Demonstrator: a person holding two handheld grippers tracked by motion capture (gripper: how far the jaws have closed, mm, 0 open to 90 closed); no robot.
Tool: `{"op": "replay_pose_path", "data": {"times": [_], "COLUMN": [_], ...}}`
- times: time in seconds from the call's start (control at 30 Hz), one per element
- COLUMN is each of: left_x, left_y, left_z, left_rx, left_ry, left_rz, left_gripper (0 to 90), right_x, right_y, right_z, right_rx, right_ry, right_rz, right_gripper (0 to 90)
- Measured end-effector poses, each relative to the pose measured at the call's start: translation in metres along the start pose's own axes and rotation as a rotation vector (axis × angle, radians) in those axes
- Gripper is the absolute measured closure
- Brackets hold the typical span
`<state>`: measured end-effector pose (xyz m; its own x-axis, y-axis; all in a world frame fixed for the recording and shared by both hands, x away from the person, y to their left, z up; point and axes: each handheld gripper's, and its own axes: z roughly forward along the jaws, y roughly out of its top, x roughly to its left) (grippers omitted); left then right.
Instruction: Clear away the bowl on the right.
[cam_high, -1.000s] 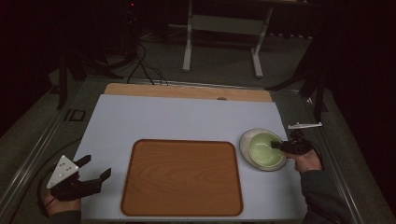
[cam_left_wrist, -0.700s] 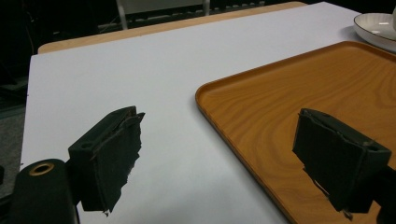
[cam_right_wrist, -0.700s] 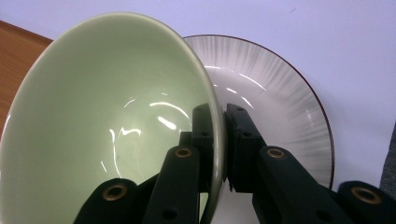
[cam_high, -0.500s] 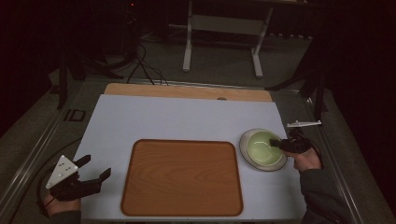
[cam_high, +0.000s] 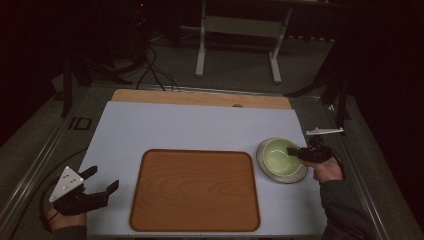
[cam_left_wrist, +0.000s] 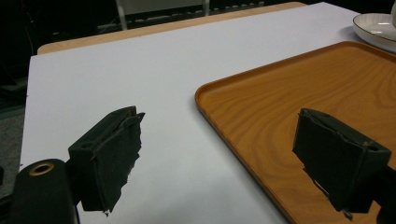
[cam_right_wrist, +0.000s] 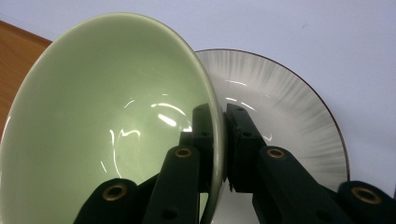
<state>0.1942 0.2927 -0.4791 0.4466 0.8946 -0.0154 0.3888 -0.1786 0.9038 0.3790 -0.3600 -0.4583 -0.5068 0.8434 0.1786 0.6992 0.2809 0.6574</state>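
Note:
A pale green bowl sits over a white plate with a dark rim, at the right of the table. My right gripper is shut on the bowl's near rim. In the right gripper view one jaw is inside the green bowl and the other outside its wall, above the plate; the right gripper pinches the rim. The bowl looks tilted against the plate. My left gripper stands open at the table's front left corner, and the left gripper has nothing between its pads.
A wooden tray with raised edges lies at the front middle of the white tabletop, with nothing on it. The tray is just right of the left jaws. A wooden strip runs along the far edge.

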Motion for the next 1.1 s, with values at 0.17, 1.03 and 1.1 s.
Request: {"op": "replay_pose_path", "data": {"times": [0.17, 1.03, 1.1], "left_x": [0.000, 0.000, 0.000], "left_y": [0.000, 0.000, 0.000], "left_z": [0.000, 0.000, 0.000], "left_rx": [-0.001, -0.001, -0.001], "left_ry": [0.000, -0.004, -0.004], "left_rz": [0.001, 0.001, 0.000], "left_gripper": [14.9, 14.9, 14.9], "right_x": [0.004, 0.026, 0.028], "right_y": [0.003, 0.011, 0.012], "right_z": [0.000, 0.005, 0.006], "right_rx": [-0.004, -0.024, -0.021], "right_ry": [0.004, 0.047, 0.049], "right_rz": [-0.008, -0.056, -0.060], "right_gripper": [82.8, 82.8, 82.8]}}
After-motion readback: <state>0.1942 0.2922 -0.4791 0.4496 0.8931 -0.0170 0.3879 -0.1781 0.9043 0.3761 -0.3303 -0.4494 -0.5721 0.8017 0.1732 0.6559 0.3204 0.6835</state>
